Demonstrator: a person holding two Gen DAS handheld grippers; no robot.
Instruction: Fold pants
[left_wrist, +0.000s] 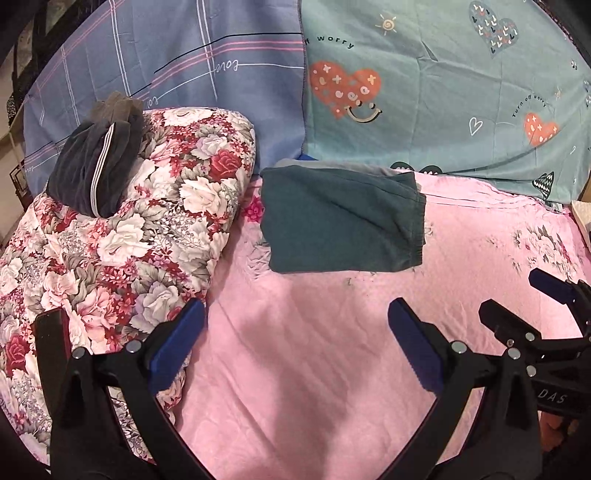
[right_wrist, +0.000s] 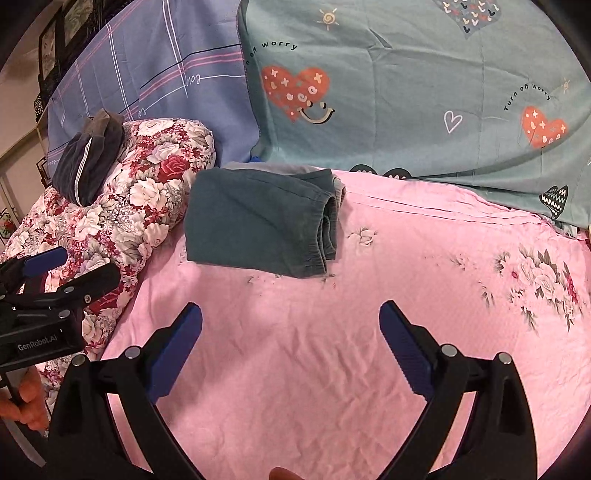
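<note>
— Over on the left, a rolled floral quilt (left_wrist: 122, 236) with a dark striped bundle (left_wrist: 94, 166) on top; just right of it, the pants (left_wrist: 340, 221), already folded into a flat teal block on the pink sheet (left_wrist: 314, 332). Anything gripped?

— Nothing. Left gripper (left_wrist: 295, 345) spread wide, empty, low over the sheet and well short of the pants. Right gripper (right_wrist: 290, 345) likewise splayed open, holding nothing.

— Handling?

— Soft, light, limp fleece by the look of it; no stiffness, likely to slump or unfold if lifted by one corner. Best pinched through all layers at the thick elastic waistband (right_wrist: 325, 236) on the right edge, or along the folded left edge, both ends at once.

— Anything hard to read?

— Grey cloth (left_wrist: 351, 168) peeking out behind the pants, possibly a lining or a separate garment; impossible to settle from here. Layer count inside the fold hidden. Far right of the bed cut off by the lens rim
</note>
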